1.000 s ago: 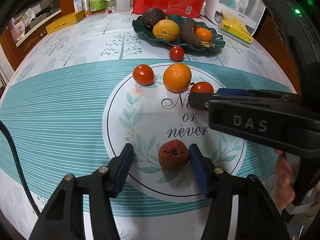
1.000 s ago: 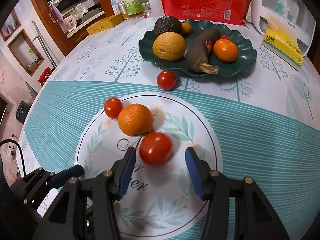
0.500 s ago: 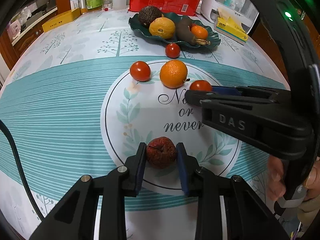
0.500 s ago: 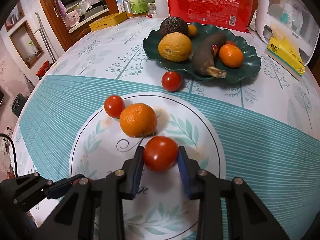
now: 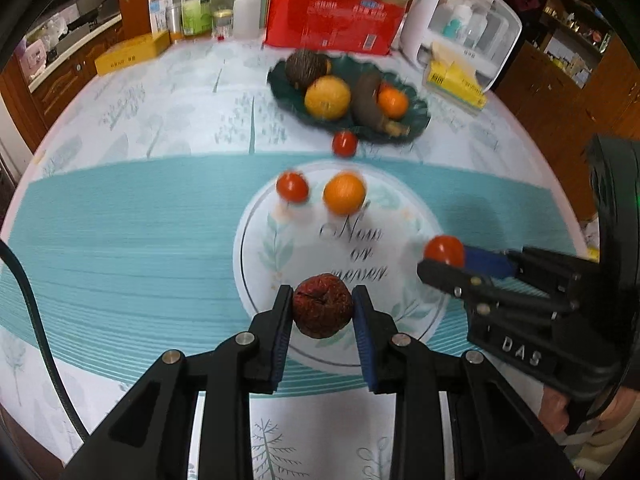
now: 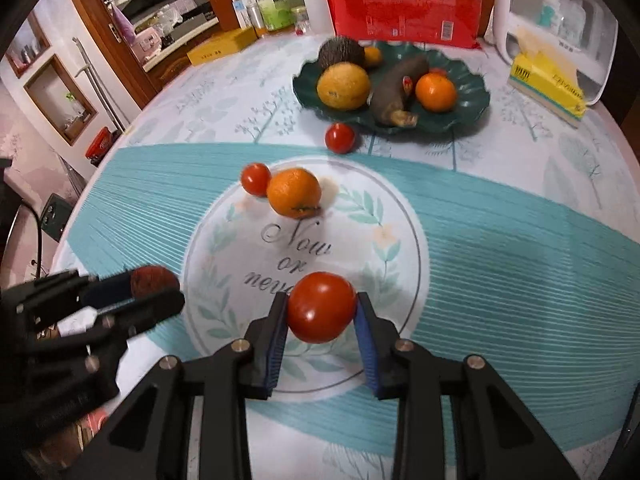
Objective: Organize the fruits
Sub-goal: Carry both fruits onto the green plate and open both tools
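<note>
Left gripper (image 5: 322,311) fingers clamped on wrinkled fruit (image 5: 322,305); right gripper (image 6: 321,316) fingers clamped on tomato (image 6: 321,307). Both above surface (image 6: 500,232) centre.

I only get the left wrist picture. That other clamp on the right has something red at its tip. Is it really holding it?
Observer: Yes. In the right wrist view the right gripper is shut on a tomato, with one blue pad pressing each side.
Operator: And the plate of fruit at the back, am I missing anything there?
Observer: The blackened banana on the green plate carries a small sticker, which is too blurred to make out in your view.
</note>
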The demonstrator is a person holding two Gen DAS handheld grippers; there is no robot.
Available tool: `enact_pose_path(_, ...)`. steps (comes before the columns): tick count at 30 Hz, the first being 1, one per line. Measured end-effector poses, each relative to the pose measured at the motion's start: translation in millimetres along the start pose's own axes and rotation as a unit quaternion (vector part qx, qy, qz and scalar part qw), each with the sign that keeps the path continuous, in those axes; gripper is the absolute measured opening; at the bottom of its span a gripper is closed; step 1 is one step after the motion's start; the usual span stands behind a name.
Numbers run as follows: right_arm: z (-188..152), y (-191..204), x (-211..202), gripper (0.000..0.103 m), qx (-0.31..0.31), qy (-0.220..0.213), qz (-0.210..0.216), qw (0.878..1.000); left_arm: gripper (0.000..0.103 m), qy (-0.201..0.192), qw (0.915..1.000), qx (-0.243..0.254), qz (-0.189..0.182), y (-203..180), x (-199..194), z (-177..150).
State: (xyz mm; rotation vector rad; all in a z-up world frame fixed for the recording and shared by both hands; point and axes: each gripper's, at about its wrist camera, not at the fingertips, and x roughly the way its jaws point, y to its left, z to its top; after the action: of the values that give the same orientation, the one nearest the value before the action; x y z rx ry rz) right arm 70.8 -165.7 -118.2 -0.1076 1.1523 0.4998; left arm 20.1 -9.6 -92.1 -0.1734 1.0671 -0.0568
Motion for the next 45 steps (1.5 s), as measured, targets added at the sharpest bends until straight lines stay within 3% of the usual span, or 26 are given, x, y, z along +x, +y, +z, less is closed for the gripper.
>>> enact_pose_path(11,49,-12,-106,0.033,0.009,-0.076,-0.021,0.997,0.028,-0.047,0.9978,0.048,0.003,-27,-85,78)
enact_pose_path(18,113,-27,-168,0.033,0.019,-0.120,-0.016,0.993,0.028,-0.072,0.9952,0.065,0.015,-33,-124,143)
enact_pose_path(25,182,-37,-190,0.033,0.018,-0.145,-0.033,0.989,0.028,-0.093,0.9913,0.085,0.039,-39,-136,213)
enact_pose_path(30,236,-55,-186,0.033,0.034,-0.149,-0.040,0.988,0.028,-0.091,0.9907,0.093,0.039,-39,-115,261)
enact_pose_path(34,267,-68,-156,0.033,0.043,-0.130,-0.034,0.990,0.028,-0.077,0.9919,0.096,0.027,-38,-78,290)
enact_pose_path(45,280,-97,-28,0.033,0.056,-0.048,-0.025,0.997,0.028,-0.002,0.9957,0.090,-0.021,-27,58,304)
